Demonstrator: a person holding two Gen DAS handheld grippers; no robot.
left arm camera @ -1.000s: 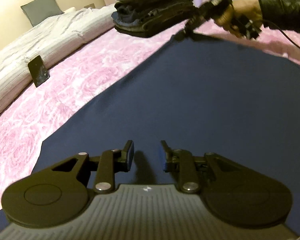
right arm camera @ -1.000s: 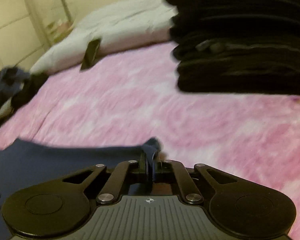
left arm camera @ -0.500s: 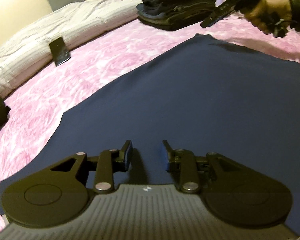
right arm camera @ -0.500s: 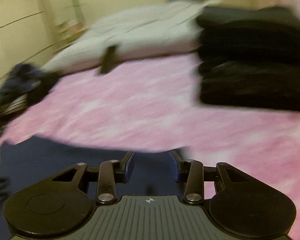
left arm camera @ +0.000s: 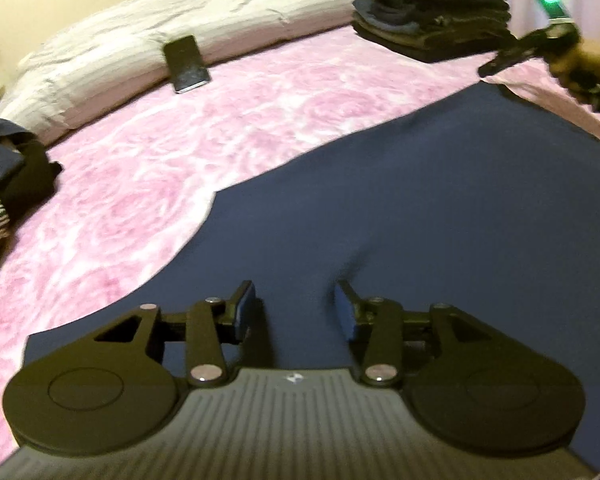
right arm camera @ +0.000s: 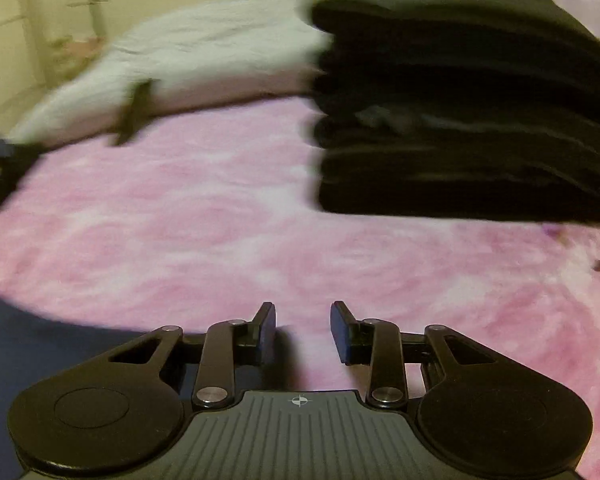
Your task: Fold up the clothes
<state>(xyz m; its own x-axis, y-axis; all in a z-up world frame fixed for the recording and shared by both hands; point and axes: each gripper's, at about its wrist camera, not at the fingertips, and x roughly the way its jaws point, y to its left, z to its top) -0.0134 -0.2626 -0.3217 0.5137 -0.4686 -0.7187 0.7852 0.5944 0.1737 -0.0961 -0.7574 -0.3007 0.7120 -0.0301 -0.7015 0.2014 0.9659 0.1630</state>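
Right now my left gripper (left arm camera: 296, 308) hangs over the navy garment (left arm camera: 440, 200), which lies spread flat on the pink bedspread (left arm camera: 240, 120). Its jaws are opening, standing partly apart with only the flat cloth showing below the gap; I see nothing pinched between the pads. The garment's edge runs diagonally off to the left of these fingers, and its far corner lies up ahead to the right, just under my right gripper (left arm camera: 490, 69) as the left camera sees it, carried by a hand (left arm camera: 580, 64).

From the right camera, the right gripper (right arm camera: 303, 330) has its jaws partly apart and closing, with nothing between them; only bedspread (right arm camera: 220, 240) shows through the gap. The navy garment (right arm camera: 28, 332) sits behind and to the left of these fingers, not touching them as far as I can tell.

Ahead and to the right of the right gripper stands a stack of folded dark clothes (right arm camera: 460, 120). Ahead of the left gripper, a dark phone (left arm camera: 187, 64) leans against the rolled white duvet (left arm camera: 180, 28). Far to its left lies a heap of unfolded clothes (left arm camera: 8, 184), one of them striped. The right view is blurred.
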